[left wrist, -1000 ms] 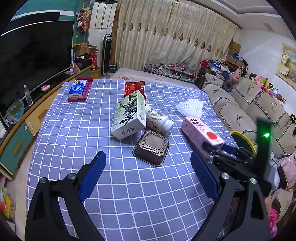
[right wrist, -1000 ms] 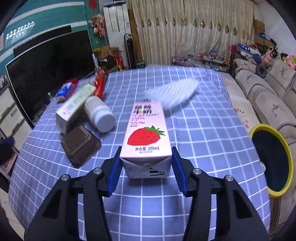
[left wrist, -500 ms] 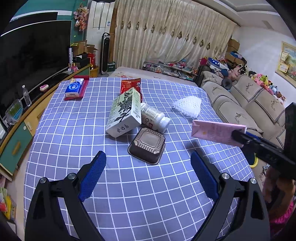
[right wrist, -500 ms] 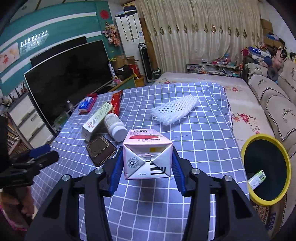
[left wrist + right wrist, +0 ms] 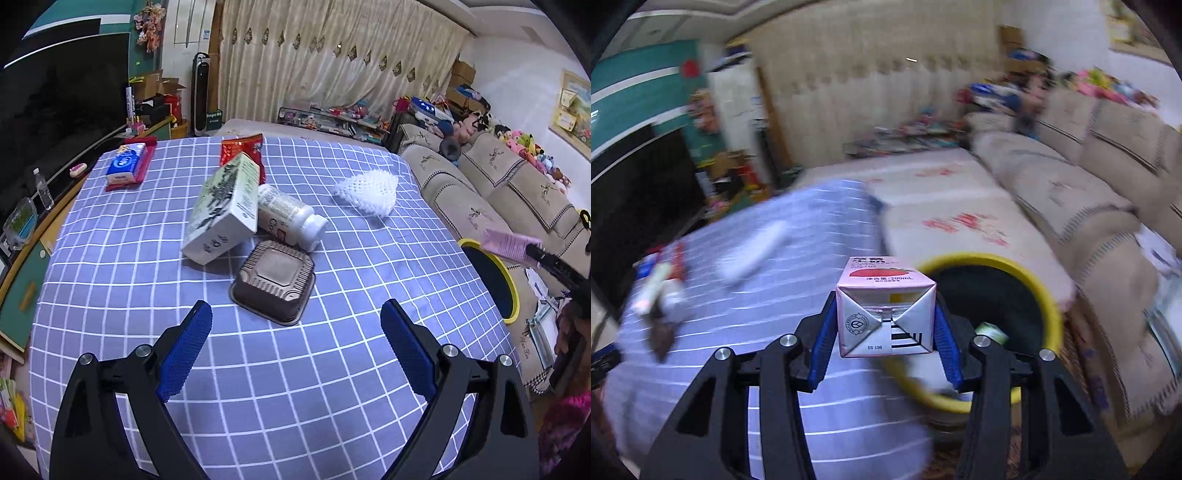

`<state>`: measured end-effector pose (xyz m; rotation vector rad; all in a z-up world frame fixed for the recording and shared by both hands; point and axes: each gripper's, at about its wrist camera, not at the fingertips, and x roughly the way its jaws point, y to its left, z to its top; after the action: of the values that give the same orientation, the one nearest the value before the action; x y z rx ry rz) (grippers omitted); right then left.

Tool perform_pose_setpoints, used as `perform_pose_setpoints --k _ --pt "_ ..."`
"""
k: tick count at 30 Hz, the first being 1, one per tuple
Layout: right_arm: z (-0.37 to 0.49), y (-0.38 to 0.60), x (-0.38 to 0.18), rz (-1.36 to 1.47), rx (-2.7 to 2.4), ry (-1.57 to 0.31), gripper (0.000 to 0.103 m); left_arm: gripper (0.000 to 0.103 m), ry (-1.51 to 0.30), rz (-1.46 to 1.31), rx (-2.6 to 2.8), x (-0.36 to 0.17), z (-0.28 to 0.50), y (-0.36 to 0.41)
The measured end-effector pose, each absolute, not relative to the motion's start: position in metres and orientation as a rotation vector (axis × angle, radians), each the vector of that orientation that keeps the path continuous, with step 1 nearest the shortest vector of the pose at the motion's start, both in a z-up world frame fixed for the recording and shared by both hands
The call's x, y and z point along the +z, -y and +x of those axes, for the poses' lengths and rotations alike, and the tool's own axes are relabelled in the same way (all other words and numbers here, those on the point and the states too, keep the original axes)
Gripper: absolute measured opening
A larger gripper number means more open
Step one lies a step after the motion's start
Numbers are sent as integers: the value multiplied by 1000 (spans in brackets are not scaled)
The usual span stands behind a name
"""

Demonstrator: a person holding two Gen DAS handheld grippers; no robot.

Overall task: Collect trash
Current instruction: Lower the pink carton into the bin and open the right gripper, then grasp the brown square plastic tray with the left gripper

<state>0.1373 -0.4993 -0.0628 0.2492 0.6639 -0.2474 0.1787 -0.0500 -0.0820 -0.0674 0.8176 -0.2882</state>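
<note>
We hold the pink milk carton [image 5: 885, 306] clamped in our right gripper [image 5: 885, 332] over the yellow-rimmed bin [image 5: 1051, 306] off the table's [image 5: 147, 258] right edge; left gripper [image 5: 295, 350] fingers wide, empty. Box [image 5: 221, 214], bottle [image 5: 288, 218], tray [image 5: 275, 280], foam net [image 5: 369, 188] remain mid-table.

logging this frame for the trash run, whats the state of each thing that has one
left gripper: jaws open, empty, above the table
right gripper: jaws shut on the pink milk carton, beside the bin
yellow-rimmed bin: open, some trash inside
green-print box: tilted, leaning on the white bottle
white bottle: on its side, capped
brown tray: upside down on the cloth
red snack bag: lying flat
foam net: lying loose
</note>
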Motion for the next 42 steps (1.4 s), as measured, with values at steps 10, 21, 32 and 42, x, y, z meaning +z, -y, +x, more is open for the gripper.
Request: perform_pose_setpoints --k 10,21,32,42 --pt "176 563 -143 284 -383 -862 47 91 -846 -60 -284 -91 194 61" --pt "191 564 -170 302 -353 -922 56 91 -869 -39 -275 -102 202 62" --pt "170 553 -151 315 -322 -877 57 91 -860 45 -328 -106 231 59" --pt "167 546 -141 318 -296 -851 59 91 -905 70 -366 -120 257 69"
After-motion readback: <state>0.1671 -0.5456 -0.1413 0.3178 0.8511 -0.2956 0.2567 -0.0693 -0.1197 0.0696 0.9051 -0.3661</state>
